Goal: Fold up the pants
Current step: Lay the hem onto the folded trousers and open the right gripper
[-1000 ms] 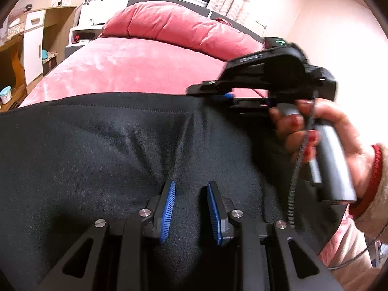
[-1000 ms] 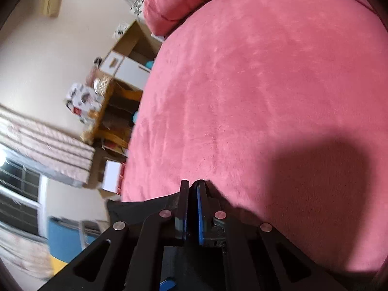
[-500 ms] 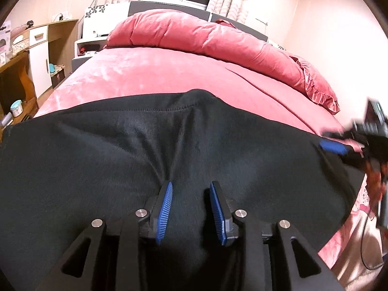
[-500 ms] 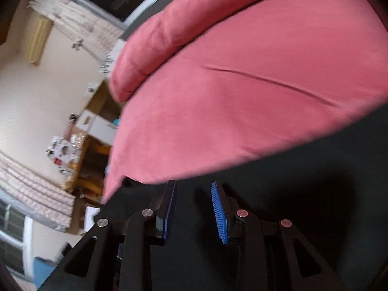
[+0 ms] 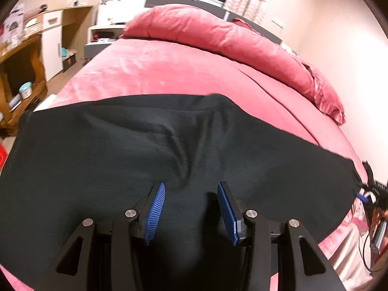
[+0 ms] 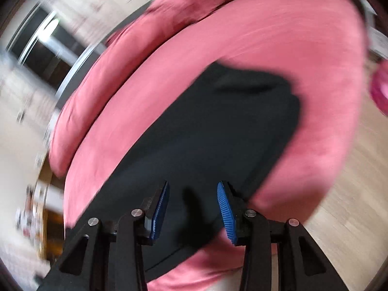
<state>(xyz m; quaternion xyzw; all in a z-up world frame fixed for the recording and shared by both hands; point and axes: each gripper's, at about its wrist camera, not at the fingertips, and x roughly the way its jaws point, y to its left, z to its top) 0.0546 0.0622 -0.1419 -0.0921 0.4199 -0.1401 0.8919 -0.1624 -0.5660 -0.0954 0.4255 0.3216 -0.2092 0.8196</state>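
Black pants (image 5: 121, 155) lie spread across the near part of a pink bed (image 5: 169, 72), with a crease running toward the middle. My left gripper (image 5: 191, 191) is open and empty, its blue pads just above the near part of the fabric. My right gripper (image 6: 192, 190) is open and empty over one end of the pants (image 6: 218, 126); that view is blurred by motion. The right gripper also shows at the far right edge of the left wrist view (image 5: 371, 194), beside the end of the pants.
A pink duvet roll (image 5: 230, 36) lies along the far side of the bed. Wooden shelves (image 5: 19, 72) and a white cabinet stand at the left. Wood floor (image 6: 351, 194) shows past the bed's edge in the right wrist view.
My right gripper let go of the pants' edge, opened, and swung away to the right end of the pants. My left gripper opened wider and stayed over the near fabric.
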